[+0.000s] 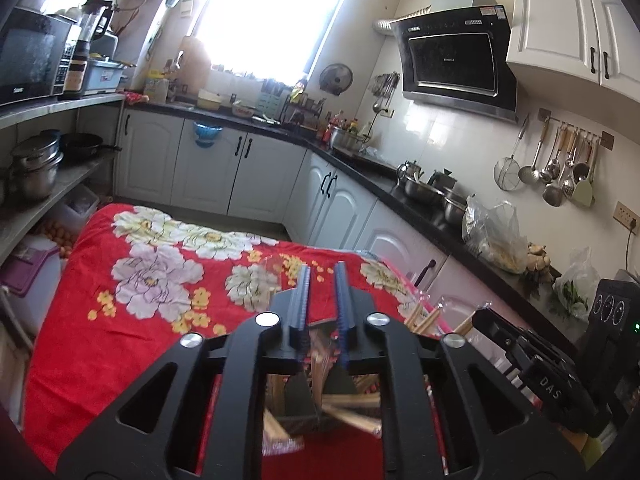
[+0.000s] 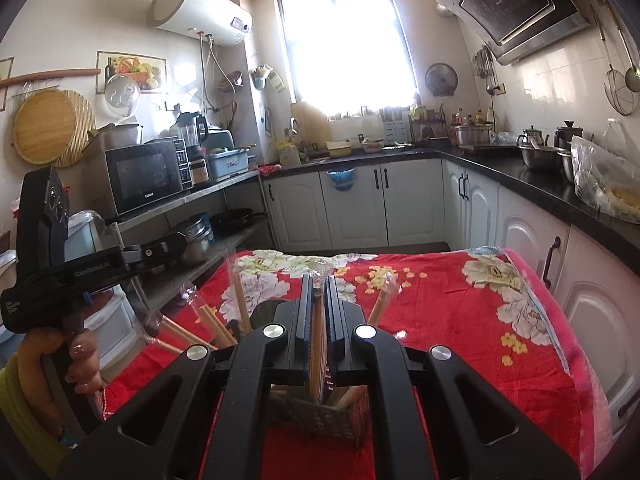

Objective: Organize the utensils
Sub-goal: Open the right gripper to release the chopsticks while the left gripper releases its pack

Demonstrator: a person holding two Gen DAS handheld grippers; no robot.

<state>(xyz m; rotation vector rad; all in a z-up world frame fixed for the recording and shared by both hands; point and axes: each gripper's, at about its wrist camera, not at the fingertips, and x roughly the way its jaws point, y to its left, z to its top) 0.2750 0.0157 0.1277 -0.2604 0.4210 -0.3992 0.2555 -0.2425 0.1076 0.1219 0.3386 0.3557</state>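
Several wooden chopsticks [image 2: 318, 344] in clear wrappers stand in a dark mesh holder [image 2: 320, 416] on the red floral cloth [image 2: 440, 320], and most of that holder is hidden behind my own black frames in both views. My right gripper [image 2: 319, 280] has its jaws pressed nearly together, pinching one wrapped pair upright above the holder; its lower end disappears behind the frame, so I cannot tell whether it touches the bottom. More wrapped sticks [image 2: 216, 324] lean out toward ten o'clock of that pair, and one [image 2: 382, 300] toward two o'clock. My left gripper [image 1: 323, 276] shows a narrow gap between its jaws; whether anything sits between them I cannot tell, as the clear wrap there is too faint. Its holding hand [image 2: 80, 364] is at eight o'clock in the right view. The black counter [image 2: 520, 168] runs from one to three o'clock, cut off at the edge.
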